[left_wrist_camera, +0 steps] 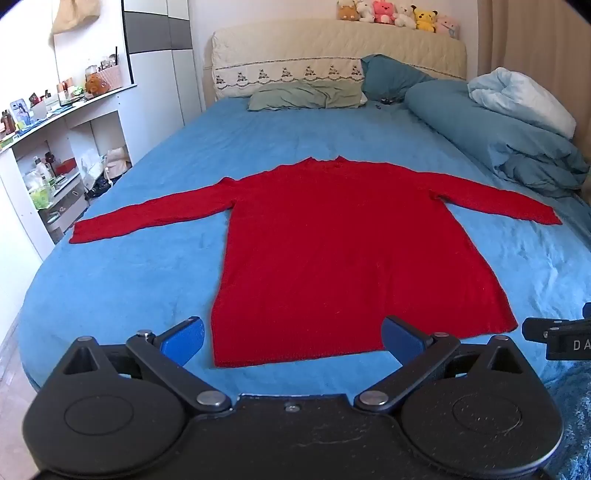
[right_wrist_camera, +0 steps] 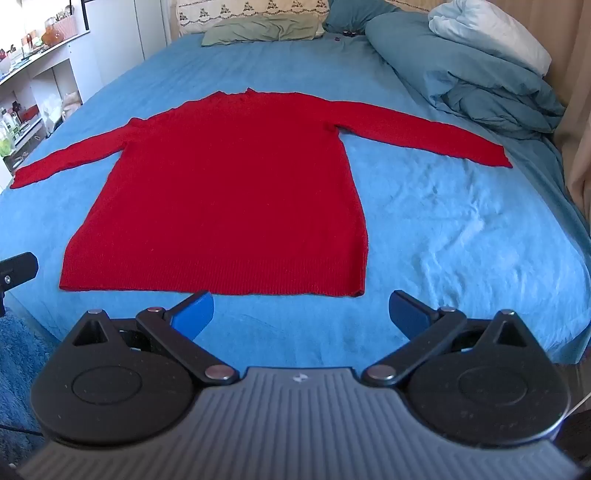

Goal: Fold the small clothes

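A red long-sleeved sweater [left_wrist_camera: 332, 254] lies flat on the blue bed sheet [left_wrist_camera: 129, 280], both sleeves spread out sideways, hem toward me. It also shows in the right wrist view [right_wrist_camera: 229, 199]. My left gripper [left_wrist_camera: 291, 338] is open and empty, hovering just above the near hem, its blue pads [left_wrist_camera: 184, 338] wide apart. My right gripper [right_wrist_camera: 301, 314] is open and empty, just short of the hem's right corner, over the bare sheet. A part of the right gripper shows at the right edge of the left wrist view [left_wrist_camera: 561, 336].
A bunched blue and white duvet [left_wrist_camera: 517, 122] lies along the bed's right side. Pillows [left_wrist_camera: 306, 96] lie at the headboard with plush toys [left_wrist_camera: 399, 14] on top. White shelves [left_wrist_camera: 55, 147] with clutter stand left of the bed. A blue rug [right_wrist_camera: 18, 354] lies on the floor.
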